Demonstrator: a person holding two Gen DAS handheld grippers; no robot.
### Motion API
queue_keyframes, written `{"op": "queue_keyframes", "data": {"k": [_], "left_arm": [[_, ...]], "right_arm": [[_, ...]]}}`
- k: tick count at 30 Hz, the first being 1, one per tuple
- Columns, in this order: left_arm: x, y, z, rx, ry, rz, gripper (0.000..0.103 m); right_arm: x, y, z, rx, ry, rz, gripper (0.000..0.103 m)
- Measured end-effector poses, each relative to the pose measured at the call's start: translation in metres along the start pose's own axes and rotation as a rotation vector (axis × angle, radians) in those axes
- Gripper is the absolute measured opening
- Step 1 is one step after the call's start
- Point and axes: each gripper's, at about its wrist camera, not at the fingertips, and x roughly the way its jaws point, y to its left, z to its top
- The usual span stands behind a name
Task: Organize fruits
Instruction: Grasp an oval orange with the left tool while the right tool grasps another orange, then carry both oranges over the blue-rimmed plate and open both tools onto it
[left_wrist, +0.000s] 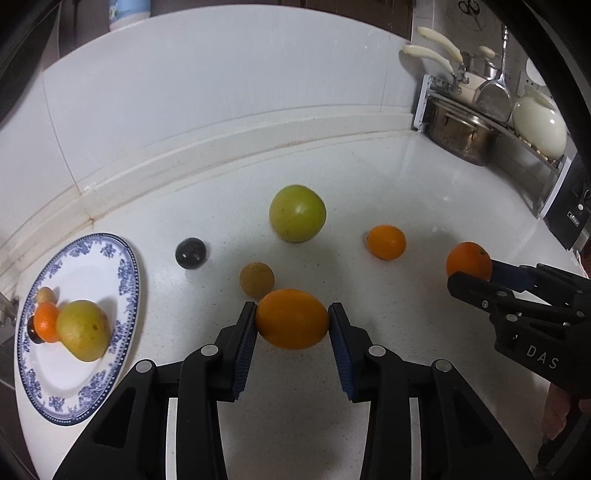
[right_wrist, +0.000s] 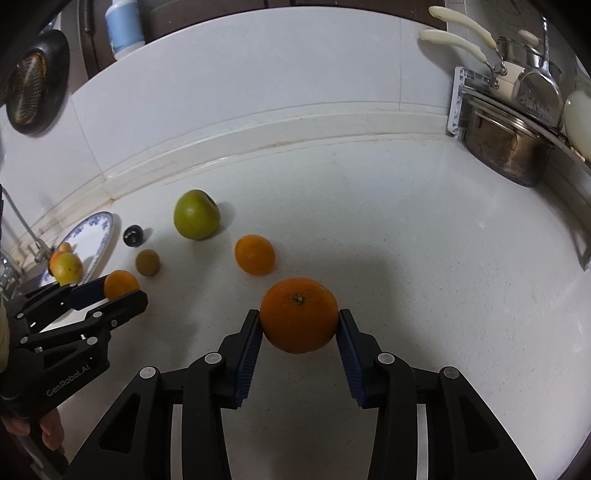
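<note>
My left gripper (left_wrist: 291, 319) is pinching a smooth oval orange fruit (left_wrist: 291, 319), its blue ribbed pads (left_wrist: 245, 347) pressed against both sides, a little above the white speckled countertop (left_wrist: 424, 206). My right gripper (right_wrist: 300, 320) is clamped the same way on a round orange with a green stem scar (right_wrist: 299, 315). On the counter lie a large green apple (left_wrist: 297, 213), a small loose orange (left_wrist: 386, 242), a brown kiwi-like fruit (left_wrist: 256, 279) and a dark round plum (left_wrist: 190, 253). At the left, a blue-patterned white plate (left_wrist: 92, 254) already carries a yellow-green fruit (left_wrist: 84, 329) and a small orange one (left_wrist: 47, 321).
</note>
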Motion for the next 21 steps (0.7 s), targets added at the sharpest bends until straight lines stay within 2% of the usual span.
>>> {"op": "queue_keyframes", "data": {"k": [12,21], "left_arm": [[-0.043,0.015,0.001,-0.04,-0.086,0.013,0.038],[-0.079,0.034,-0.002,-0.068,-0.16,0.061,0.038]], "right_arm": [[-0.031,0.03,0.008,-0.063,-0.071,0.074,0.042],[-0.052,0.06,0.017,-0.126,-0.126,0.142,0.042]]}}
